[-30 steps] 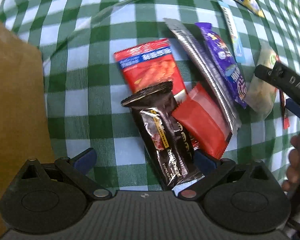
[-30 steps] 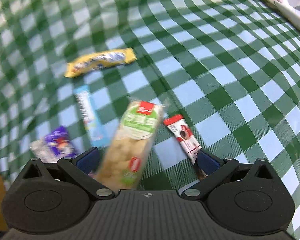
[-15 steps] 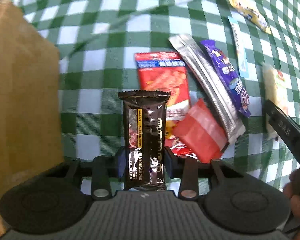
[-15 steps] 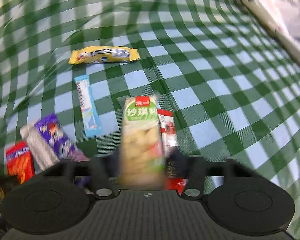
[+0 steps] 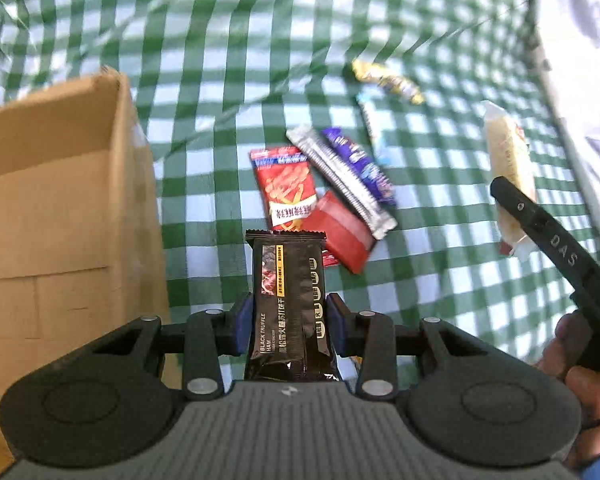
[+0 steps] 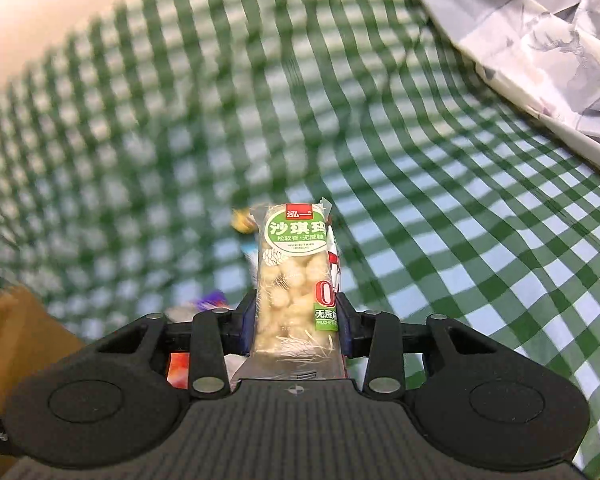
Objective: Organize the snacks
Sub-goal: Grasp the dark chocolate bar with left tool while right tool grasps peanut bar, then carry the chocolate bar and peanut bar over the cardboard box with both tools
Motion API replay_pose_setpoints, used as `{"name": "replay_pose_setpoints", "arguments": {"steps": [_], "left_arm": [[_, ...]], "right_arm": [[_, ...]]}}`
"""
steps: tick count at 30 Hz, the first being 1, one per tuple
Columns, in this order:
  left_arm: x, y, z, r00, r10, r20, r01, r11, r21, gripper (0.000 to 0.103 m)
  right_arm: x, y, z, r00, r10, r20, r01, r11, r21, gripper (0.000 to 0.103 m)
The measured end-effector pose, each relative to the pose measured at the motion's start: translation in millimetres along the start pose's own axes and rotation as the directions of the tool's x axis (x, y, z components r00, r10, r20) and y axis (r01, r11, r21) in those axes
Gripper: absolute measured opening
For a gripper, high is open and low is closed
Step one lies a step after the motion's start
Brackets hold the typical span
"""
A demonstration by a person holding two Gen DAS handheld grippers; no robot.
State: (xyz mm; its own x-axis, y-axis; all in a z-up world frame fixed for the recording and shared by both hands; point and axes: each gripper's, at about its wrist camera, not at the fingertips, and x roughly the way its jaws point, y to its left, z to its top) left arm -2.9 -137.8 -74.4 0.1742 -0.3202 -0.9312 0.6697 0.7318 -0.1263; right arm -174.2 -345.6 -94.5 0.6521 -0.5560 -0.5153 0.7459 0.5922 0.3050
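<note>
In the left wrist view my left gripper is shut on a black cracker packet, held upright above the green checked cloth. To its left stands an open cardboard box. My right gripper has a pale puffed-rice bar in a clear wrapper between its pads, which press its sides while the jaws are still closing. The same bar shows at the right of the left wrist view, lifted off the cloth behind a finger of the right gripper.
On the cloth lie a red chip packet, a small red pouch, a silver stick, a purple bar, a blue-white stick and a yellow bar. A grey patterned sheet borders the far right. A hand holds the right gripper.
Both grippers closed on their snacks and lifted them off the cloth. The left one rose, bringing the box's open top into view; the right one tilted up toward the far cloth.
</note>
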Motion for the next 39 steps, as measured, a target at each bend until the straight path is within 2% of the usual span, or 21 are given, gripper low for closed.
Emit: {"name": "replay_pose_setpoints", "arguments": {"steps": [2,4,8,10,12,15,19,22,25,28,30,32,35,37,39], "left_arm": [[-22.1,3.6,-7.2,0.999,-0.008,0.043,0.007,1.000,0.010,0.043],[-42.4,9.7,-19.7,0.997,-0.003,0.082,0.001,1.000,0.022,0.043],[-68.8,22.8,-41.9,0.994,0.012,0.111,-0.015,0.999,0.029,0.043],[-63.8,24.7,-47.1,0.995,0.029,0.093,-0.030,0.999,0.014,0.043],[-63.9,23.4,-49.8,0.996,0.021,0.087,-0.023,1.000,0.012,0.043],[-59.4,18.2,-49.7,0.995,0.016,0.098,-0.019,0.999,0.037,0.043],[-34.8,6.1,-38.0,0.998,0.009,0.069,-0.012,0.998,0.056,0.043],[-10.9,-2.1,-27.9,0.998,0.027,0.051,-0.030,0.997,0.070,0.043],[15.5,-6.5,-17.1,0.998,0.053,0.027,-0.055,0.995,0.078,0.043],[40.8,-6.1,-7.2,0.996,0.084,-0.006,-0.083,0.994,0.072,0.043],[53.9,-4.0,-3.0,0.995,0.100,-0.022,-0.098,0.993,0.070,0.043],[65.0,-1.6,-1.0,0.994,0.101,-0.039,-0.098,0.993,0.067,0.043],[75.7,-1.1,-0.5,0.993,0.104,-0.057,-0.100,0.993,0.065,0.043],[80.0,-1.4,0.0,0.992,0.106,-0.064,-0.101,0.993,0.065,0.043],[81.6,-1.2,-0.1,0.992,0.107,-0.069,-0.103,0.993,0.064,0.043]], "right_arm": [[-25.8,3.8,-1.3,0.998,0.051,0.039,-0.052,0.999,0.016,0.040],[-52.2,17.0,-6.4,0.994,0.068,0.084,-0.065,0.997,-0.036,0.040],[-86.9,53.3,-24.9,0.989,0.040,0.141,-0.010,0.979,-0.203,0.040],[-89.3,64.8,-33.4,0.989,0.011,0.146,0.029,0.965,-0.262,0.040],[-78.4,66.3,-36.9,0.993,-0.018,0.115,0.050,0.959,-0.280,0.040],[-47.2,49.6,-38.5,0.990,-0.130,0.053,0.140,0.951,-0.276,0.040],[-1.5,8.2,-36.3,0.963,-0.267,-0.031,0.248,0.928,-0.278,0.040],[29.1,-19.3,-39.8,0.943,-0.324,-0.082,0.289,0.914,-0.284,0.040],[53.0,-35.3,-46.0,0.932,-0.342,-0.118,0.298,0.912,-0.283,0.041],[60.0,-39.7,-60.4,0.933,-0.323,-0.160,0.274,0.923,-0.271,0.043],[59.8,-38.0,-66.2,0.930,-0.342,-0.136,0.291,0.910,-0.294,0.055],[53.3,-31.5,-69.0,0.933,-0.353,-0.077,0.311,0.893,-0.326,0.067],[44.8,-22.7,-71.3,0.950,-0.311,-0.024,0.280,0.885,-0.372,0.068],[50.6,-20.8,-73.5,0.957,-0.283,-0.064,0.237,0.889,-0.391,0.066],[62.3,-25.1,-75.8,0.948,-0.295,-0.118,0.232,0.896,-0.378,0.066]]}}
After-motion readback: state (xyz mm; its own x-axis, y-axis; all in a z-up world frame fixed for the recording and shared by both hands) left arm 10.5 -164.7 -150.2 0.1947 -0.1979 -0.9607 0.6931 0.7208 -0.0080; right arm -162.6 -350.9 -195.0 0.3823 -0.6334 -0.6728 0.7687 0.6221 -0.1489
